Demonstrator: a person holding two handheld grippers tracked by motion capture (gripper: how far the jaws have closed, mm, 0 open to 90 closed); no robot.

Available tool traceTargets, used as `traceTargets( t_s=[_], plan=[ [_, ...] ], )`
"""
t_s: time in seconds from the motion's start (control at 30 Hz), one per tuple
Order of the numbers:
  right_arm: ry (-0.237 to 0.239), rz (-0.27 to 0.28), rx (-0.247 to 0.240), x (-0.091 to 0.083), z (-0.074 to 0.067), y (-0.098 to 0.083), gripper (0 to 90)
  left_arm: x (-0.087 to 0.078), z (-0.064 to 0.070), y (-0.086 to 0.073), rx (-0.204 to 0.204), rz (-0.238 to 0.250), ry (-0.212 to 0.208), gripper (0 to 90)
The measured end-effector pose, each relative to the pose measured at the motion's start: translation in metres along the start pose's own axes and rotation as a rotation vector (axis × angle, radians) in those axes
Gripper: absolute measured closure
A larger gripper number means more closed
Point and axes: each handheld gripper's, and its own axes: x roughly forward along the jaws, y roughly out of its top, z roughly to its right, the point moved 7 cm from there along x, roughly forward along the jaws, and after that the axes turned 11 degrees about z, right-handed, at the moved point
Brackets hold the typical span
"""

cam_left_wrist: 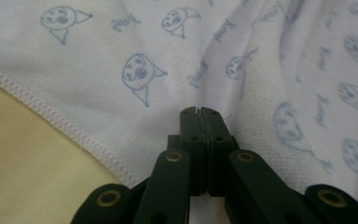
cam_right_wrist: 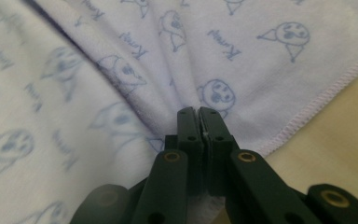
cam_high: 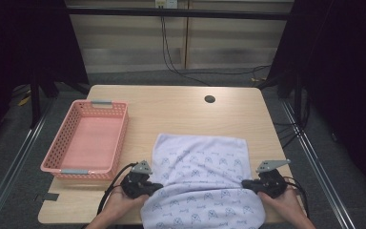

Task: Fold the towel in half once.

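Evenly lit from above on the table point(cam_high: 181, 102), soft shadows only, no glare; dark and murky at left and right beyond it. Somewhat soft and grainy in the high view. Sharp on cloth point(cam_left_wrist: 121, 79) print just past the jaws in both gripper views, blurred at the jaw bases and far cloth.

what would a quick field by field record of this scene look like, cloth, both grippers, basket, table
cloth: white towel with blue cartoon print, spread on the table, near part bunched and hanging over the front edge
left gripper: shut on the towel at its left side, fabric pinched between the fingers
right gripper: shut on the towel at its right side, near the hem
basket: pink basket, left of the towel, apart from it, nothing in it
table: light wooden table, round hole near the far edge
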Motion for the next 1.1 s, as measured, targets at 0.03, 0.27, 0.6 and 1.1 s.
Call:
traceTargets(
  t_s=[0.03, 0.27, 0.6, 1.1],
  plan=[
    [0.013, 0.0, -0.003, -0.002, -0.005, -0.002, 88.6, 0.0, 0.0, 0.0, 0.0, 0.0, 0.0, 88.4],
    [0.014, 0.026, -0.025, -0.01, -0.015, -0.003, 71.8, -0.007, 0.013, -0.005, 0.004, 0.004, -0.035, 78.5],
    [-0.135, 0.17, 0.017, 0.022, 0.072, 0.061, 51.2, 0.016, -0.039, 0.052, -0.028, 0.107, 0.069, 70.6],
    [-0.123, 0.127, 0.02, 0.053, 0.089, 0.056, 83.6, 0.029, -0.103, 0.075, -0.145, 0.176, 0.251, 48.6]
  ],
)
